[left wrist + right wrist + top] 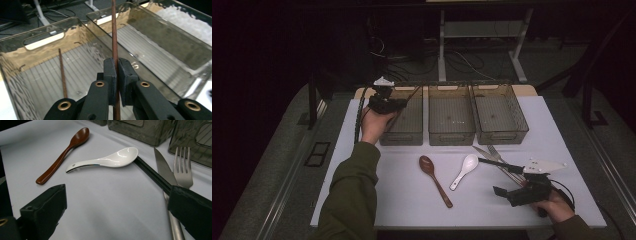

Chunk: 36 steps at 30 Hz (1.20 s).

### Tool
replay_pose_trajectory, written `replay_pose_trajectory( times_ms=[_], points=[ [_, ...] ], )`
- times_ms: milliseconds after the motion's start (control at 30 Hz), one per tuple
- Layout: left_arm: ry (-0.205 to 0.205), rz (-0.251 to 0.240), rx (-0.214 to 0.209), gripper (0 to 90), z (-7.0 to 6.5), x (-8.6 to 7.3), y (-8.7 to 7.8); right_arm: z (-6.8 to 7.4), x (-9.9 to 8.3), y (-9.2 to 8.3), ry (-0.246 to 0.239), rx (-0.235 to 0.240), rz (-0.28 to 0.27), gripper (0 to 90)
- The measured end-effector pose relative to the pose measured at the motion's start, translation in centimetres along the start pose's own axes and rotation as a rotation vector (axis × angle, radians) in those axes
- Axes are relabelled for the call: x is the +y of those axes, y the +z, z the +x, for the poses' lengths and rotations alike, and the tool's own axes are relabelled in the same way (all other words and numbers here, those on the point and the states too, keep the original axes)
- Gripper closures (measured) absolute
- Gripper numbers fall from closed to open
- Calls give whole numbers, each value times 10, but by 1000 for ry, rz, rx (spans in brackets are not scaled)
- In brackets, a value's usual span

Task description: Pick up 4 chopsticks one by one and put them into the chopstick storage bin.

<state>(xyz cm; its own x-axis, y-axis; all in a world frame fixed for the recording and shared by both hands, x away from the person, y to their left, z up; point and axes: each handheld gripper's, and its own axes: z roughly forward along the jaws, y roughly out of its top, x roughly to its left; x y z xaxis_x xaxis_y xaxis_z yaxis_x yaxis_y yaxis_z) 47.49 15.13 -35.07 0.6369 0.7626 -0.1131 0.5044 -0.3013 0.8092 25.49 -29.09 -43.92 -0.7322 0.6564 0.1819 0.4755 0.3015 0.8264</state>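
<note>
My left tongs [116, 75], clenched on a brown chopstick [114, 35], hover over the left bin [42, 40]; next, release it beside its mate [62, 72]; right tongs [112, 217] gape idle.

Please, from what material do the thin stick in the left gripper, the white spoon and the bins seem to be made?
Stick: probably wood or bamboo, matte brown with faint grain. White spoon: likely glazed ceramic, though melamine is possible; glossy, with sharp highlights. Bins: smoky translucent plastic, with a rippled sheen on the walls.

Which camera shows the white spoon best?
The right gripper view: the white spoon lies close and sharp on the table, bowl to handle. The high view shows it small; the left gripper view faces the bins.
</note>
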Motion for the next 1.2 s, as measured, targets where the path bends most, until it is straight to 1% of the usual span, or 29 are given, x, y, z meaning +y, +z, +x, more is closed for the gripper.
replay_pose_trajectory(
  times_ms=[33, 133, 200, 267, 300, 333, 367, 400, 500, 533, 600, 700, 767, 800, 833, 867, 933, 1033, 1133, 1200],
  points=[
    [3, 3, 2, 838, 3, 0, 1, 0, 0, 0, -1, 0, 0, 20],
    [-19, -9, 20, 837, 8, -2, 5, 0, 0, 0, 0, 2, 0, 20],
    [-14, -3, 34, 837, 12, -2, 8, -1, 0, 0, -1, 1, -1, 20],
    [-28, -8, 40, 836, 16, -3, 10, -1, 0, 0, 3, 2, -1, 20],
    [-29, -8, 47, 836, 18, -3, 11, -1, 0, 0, 5, 2, -1, 20],
    [-45, -23, 46, 836, 19, -4, 13, -1, 0, 0, 5, 2, -1, 20],
    [-61, -27, 42, 836, 20, -4, 14, -1, 0, 0, 4, 3, -1, 20],
    [-54, -24, 46, 836, 21, -4, 16, -1, 0, 0, 4, 2, -1, 20],
    [-57, -22, 57, 836, 22, -5, 21, -1, 0, -1, 5, 3, -1, 20],
    [-63, -16, 64, 836, 22, -6, 23, -1, 0, -1, 4, 3, -2, 20],
    [-57, 6, 65, 835, 22, -7, 27, -1, 0, -1, 6, 4, -2, 20],
    [-56, 41, 85, 834, 22, -9, 33, -2, -1, -1, 5, 4, -4, 20],
    [-61, 60, 86, 833, 23, -10, 36, -2, -1, -2, 4, 5, -6, 20],
    [-61, 64, 94, 832, 23, -10, 36, -2, -1, -2, 5, 5, -7, 20],
    [-70, 70, 94, 829, 23, -9, 37, -2, -1, -2, 6, 5, -7, 20],
    [-71, 80, 99, 805, 23, -9, 38, -2, -1, -2, 6, 5, -7, 20],
    [-50, 98, 105, 748, 23, -8, 39, -2, -1, -2, 8, 5, -8, 20],
    [-64, 93, 107, 699, 22, -8, 39, -2, -1, -2, 11, 6, -9, 20],
    [-50, 96, 116, 656, 21, -6, 38, -2, -1, -2, 12, 6, -8, 20],
    [-48, 89, 120, 631, 19, -4, 37, -2, -1, -2, 12, 7, -9, 20]
  ],
)
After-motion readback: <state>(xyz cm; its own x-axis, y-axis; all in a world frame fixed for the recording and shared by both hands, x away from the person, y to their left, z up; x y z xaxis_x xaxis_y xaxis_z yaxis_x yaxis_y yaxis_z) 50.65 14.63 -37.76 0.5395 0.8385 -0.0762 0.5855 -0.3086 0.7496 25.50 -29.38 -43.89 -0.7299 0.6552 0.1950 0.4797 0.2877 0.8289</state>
